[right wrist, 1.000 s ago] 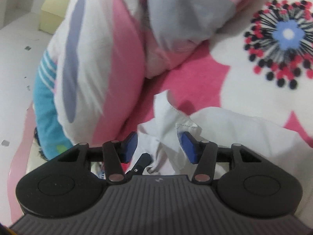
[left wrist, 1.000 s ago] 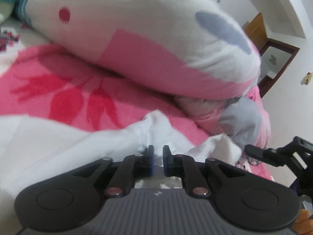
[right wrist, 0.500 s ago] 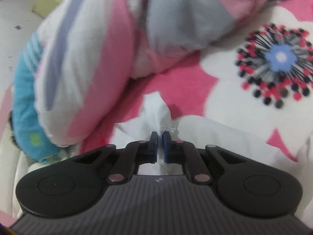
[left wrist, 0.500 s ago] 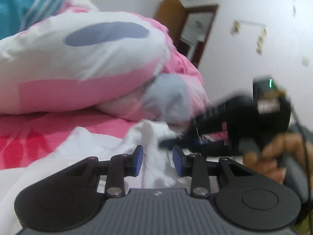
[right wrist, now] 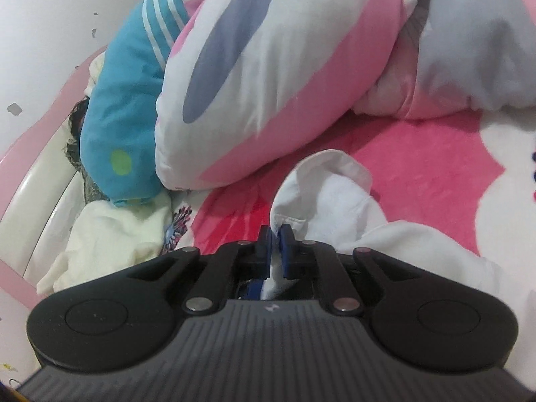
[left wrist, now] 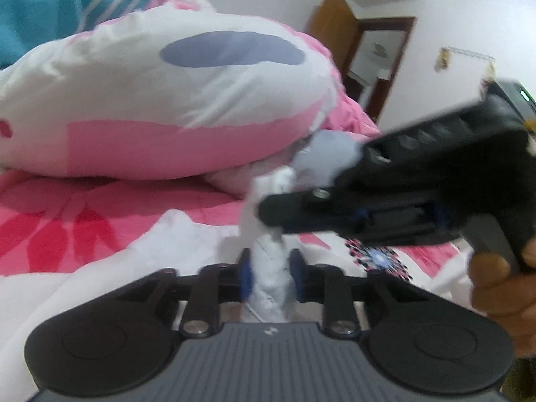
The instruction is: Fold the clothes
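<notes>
Left gripper (left wrist: pixel 270 276) closing on a bunched rope of white garment (left wrist: pixel 268 281), blue pads either side of the cloth, seemingly touching it, though blur makes the contact hard to judge. Right gripper (right wrist: pixel 276 246) nearly closed, jaws creeping apart yet pinching a thin fold of the same white garment (right wrist: pixel 335 201); seen from the left wrist as a blurred black shape (left wrist: pixel 268 212) clamped on the twisted cloth, with fingers of a hand (left wrist: pixel 495 288) round its handle. Soft, crumpled cotton, lying on a fleecy pink floral blanket (right wrist: pixel 418 167). Behind, a puffy pink, white and grey duvet (right wrist: pixel 284 77), and a teal striped pillow (right wrist: pixel 124 100).
</notes>
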The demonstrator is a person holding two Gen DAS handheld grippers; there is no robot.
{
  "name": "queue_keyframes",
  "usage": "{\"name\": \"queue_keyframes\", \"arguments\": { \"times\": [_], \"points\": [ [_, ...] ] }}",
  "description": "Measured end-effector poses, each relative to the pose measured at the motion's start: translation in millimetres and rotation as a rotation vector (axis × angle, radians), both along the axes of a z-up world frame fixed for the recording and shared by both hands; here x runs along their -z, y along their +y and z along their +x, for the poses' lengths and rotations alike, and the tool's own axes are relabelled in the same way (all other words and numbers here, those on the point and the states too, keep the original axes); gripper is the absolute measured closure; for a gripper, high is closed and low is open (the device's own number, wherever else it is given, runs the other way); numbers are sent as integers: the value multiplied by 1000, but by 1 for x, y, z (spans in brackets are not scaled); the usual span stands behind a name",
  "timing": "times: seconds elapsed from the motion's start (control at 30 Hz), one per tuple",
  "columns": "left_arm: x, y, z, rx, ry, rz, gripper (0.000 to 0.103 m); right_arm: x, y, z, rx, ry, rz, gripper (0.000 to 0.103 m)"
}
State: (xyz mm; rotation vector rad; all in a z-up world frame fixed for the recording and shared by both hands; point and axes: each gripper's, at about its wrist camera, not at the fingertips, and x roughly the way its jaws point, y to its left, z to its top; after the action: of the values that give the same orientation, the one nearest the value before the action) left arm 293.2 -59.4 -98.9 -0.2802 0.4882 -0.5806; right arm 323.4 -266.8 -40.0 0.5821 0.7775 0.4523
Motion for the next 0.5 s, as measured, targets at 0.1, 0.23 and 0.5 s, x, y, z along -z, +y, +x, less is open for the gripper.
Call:
{"name": "queue_keyframes", "arguments": {
  "times": [0.1,0.23,0.5],
  "points": [
    [7,10,12,-40,79,-47,96,2,-11,-4,-5,-24,92,94],
    [16,24,26,-58,178,-154,96,-1,-32,-16,82,-110,22,64],
    [19,30,29,-64,181,-221,94,19,-4,-13,-55,-75,-357,51]
  ]
}}
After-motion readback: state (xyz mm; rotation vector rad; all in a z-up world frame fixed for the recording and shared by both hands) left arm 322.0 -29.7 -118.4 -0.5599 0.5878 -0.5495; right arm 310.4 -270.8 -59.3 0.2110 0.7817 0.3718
